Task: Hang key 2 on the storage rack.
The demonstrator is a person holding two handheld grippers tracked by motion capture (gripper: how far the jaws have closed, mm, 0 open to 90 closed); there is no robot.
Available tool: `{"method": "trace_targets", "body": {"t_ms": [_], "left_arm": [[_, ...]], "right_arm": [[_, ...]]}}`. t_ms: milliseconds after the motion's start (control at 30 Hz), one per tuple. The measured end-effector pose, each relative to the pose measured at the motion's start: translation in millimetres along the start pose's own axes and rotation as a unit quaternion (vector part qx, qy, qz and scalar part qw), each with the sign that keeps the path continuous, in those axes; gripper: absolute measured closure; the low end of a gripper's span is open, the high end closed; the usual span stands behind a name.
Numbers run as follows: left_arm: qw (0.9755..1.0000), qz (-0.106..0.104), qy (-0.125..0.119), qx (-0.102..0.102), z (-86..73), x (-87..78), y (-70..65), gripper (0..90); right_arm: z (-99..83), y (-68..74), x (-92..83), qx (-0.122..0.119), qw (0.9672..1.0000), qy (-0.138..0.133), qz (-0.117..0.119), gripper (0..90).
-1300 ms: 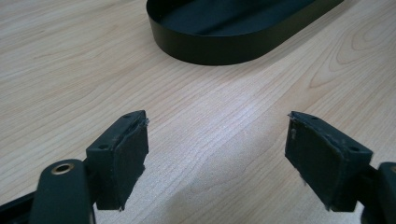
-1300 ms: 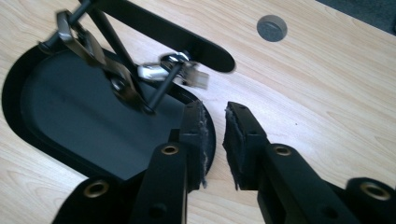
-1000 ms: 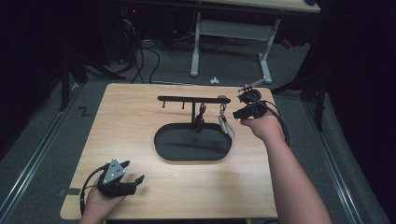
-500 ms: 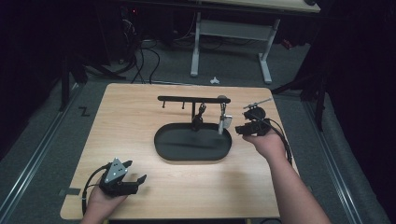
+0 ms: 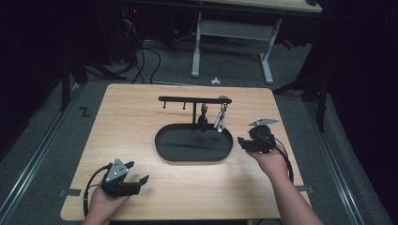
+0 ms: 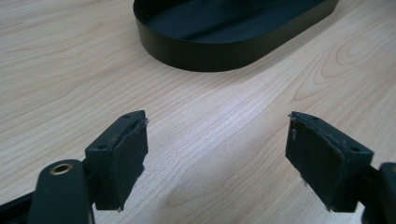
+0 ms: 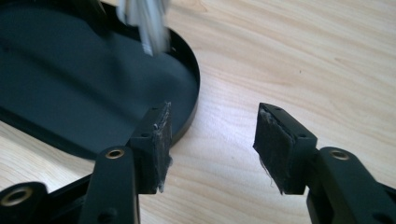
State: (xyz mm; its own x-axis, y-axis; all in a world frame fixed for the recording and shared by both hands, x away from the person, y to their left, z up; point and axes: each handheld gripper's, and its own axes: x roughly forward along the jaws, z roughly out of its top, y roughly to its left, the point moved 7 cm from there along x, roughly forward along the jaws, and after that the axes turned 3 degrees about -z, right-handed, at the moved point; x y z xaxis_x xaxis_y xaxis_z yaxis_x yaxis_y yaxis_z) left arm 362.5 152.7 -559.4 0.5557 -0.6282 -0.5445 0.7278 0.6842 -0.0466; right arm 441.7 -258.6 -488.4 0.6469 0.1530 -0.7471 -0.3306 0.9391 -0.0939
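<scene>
counter (image 5: 141, 122): wood, dark room behind
tray (image 5: 169, 152): centre, empty
keys (image 5: 219, 118): hanging on rack (image 5: 195, 99), so hang looks done
left gripper (image 5: 135, 180): jaws spread, empty
right gripper (image 5: 242, 142): jaws spread, empty, beside tray

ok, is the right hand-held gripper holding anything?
No, the right hand-held gripper has its jaws apart with only bare table between them.

- Table (image 5: 141, 122): pale wood, brown grain lines.
- Oval tray (image 5: 164, 150): black, plain.
- Rack (image 5: 187, 99) over the tray: black.
- Item hanging from the rack (image 5: 219, 119): silver-grey.
- Left gripper (image 5: 141, 179): black, grey plate on top.
- Right gripper (image 5: 241, 140): black, grey plate on top.
- Floor (image 5: 42, 154): grey.
</scene>
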Motion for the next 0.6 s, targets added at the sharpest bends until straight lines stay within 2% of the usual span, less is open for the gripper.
{"method": "trace_targets", "body": {"t_ms": [200,267,367,533,600], "left_arm": [[1.0,0.007,0.0,-0.002,-2.3,-0.7,0.1,24.7],[1.0,0.009,-0.003,-0.003,-2.0,-1.2,0.6,27.4],[0.9999,0.013,-0.005,0.002,-0.3,-0.5,0.4,30.0],[0.9998,0.014,-0.007,0.009,-0.5,0.0,-4.0,30.7],[0.9996,0.023,-0.017,0.001,2.9,-0.7,-4.5,28.7]], "right_arm": [[-29.8,5.0,5.2,-0.002,0.9985,-0.055,0.003,43.4],[-43.5,6.6,6.7,0.008,0.9973,-0.073,0.003,43.5],[-61.4,8.7,7.5,0.009,0.9961,-0.088,0.003,41.2],[-94.8,19.7,1.2,0.003,0.9939,-0.109,0.017,36.3],[-102.9,26.0,-4.4,0.0,0.9929,-0.117,0.024,34.6]]}}
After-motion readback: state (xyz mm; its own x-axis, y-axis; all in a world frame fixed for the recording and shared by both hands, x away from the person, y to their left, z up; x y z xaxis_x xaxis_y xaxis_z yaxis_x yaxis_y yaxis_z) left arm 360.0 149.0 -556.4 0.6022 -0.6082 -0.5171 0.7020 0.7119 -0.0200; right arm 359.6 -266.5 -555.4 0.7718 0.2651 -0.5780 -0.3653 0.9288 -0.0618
